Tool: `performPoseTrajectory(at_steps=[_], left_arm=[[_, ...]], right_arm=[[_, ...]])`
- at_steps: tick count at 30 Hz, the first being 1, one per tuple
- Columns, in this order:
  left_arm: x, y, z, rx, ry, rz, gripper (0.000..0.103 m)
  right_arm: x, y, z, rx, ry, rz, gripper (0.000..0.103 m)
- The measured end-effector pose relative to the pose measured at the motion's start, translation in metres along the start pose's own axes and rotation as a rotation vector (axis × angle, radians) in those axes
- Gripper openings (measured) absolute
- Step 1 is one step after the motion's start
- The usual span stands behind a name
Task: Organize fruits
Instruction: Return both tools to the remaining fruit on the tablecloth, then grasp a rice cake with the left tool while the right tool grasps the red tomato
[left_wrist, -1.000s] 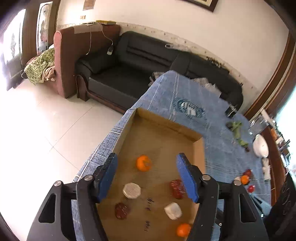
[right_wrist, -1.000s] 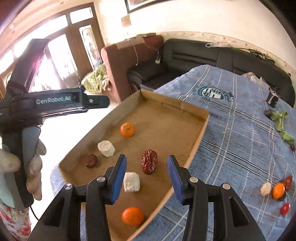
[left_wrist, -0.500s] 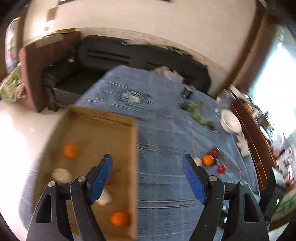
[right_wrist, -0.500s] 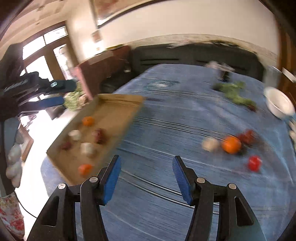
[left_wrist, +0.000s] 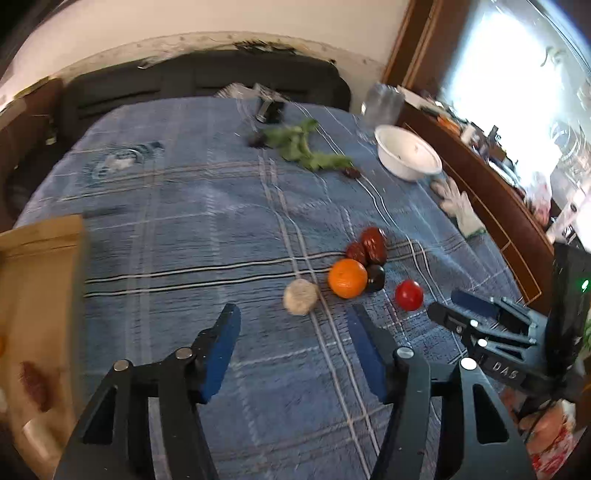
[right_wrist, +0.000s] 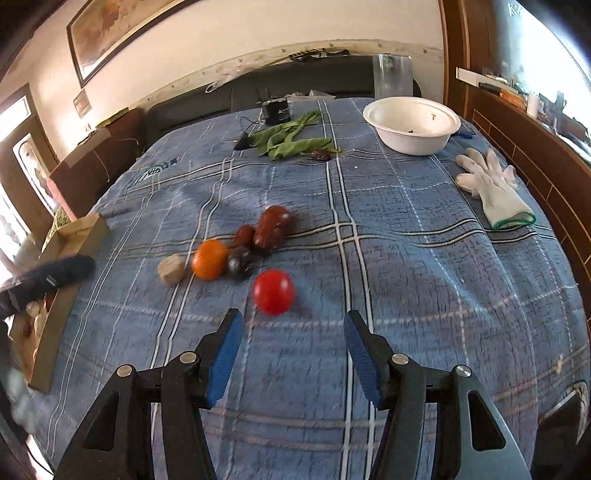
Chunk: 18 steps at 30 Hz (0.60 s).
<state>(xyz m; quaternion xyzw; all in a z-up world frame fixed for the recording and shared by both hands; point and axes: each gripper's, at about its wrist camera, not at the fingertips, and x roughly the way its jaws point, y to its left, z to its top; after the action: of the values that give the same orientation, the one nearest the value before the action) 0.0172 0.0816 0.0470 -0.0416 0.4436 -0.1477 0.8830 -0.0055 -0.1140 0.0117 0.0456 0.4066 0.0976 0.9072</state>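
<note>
1. The left gripper (left_wrist: 293, 350), low in the left wrist view, holds nothing and its jaws are closing; the pale lump (left_wrist: 301, 296) lies just beyond its tips
2. The right gripper (right_wrist: 293, 354) stands half open and empty, the red tomato (right_wrist: 273, 291) just above it in the right wrist view
3. The orange (right_wrist: 209, 259), dark plum (right_wrist: 240, 262) and dates (right_wrist: 271, 229) cluster mid-frame on the blue cloth (right_wrist: 406, 258)
4. The cardboard tray (right_wrist: 70, 258) sits at the left edge

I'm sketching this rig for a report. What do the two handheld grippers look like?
Both match: the left gripper and right gripper are black angular frames with cut-out arms, silver pivot bolts and flat blue pads on the fingers. Seen from the left wrist, the right gripper carries white "DAS" lettering and a green light. No cables or sleeves visible.
</note>
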Motion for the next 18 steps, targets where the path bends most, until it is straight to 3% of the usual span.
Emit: performPoseTrajectory(at_steps=[6, 11, 18], left_arm=[[0.041, 0.000, 0.001, -0.009, 0.072, -0.010, 0.054], [0.056, -0.007, 0.005, 0.031, 0.066, 0.015, 0.054], [0.060, -0.013, 0.007, 0.063, 0.045, 0.043, 0.054]], right_arm=[[0.027, 0.003, 0.014, -0.023, 0.018, 0.000, 0.061], [0.039, 0.011, 0.016, -0.052, 0.025, 0.005, 0.060], [0.047, 0.011, 0.013, -0.057, 0.030, -0.019, 0.048]])
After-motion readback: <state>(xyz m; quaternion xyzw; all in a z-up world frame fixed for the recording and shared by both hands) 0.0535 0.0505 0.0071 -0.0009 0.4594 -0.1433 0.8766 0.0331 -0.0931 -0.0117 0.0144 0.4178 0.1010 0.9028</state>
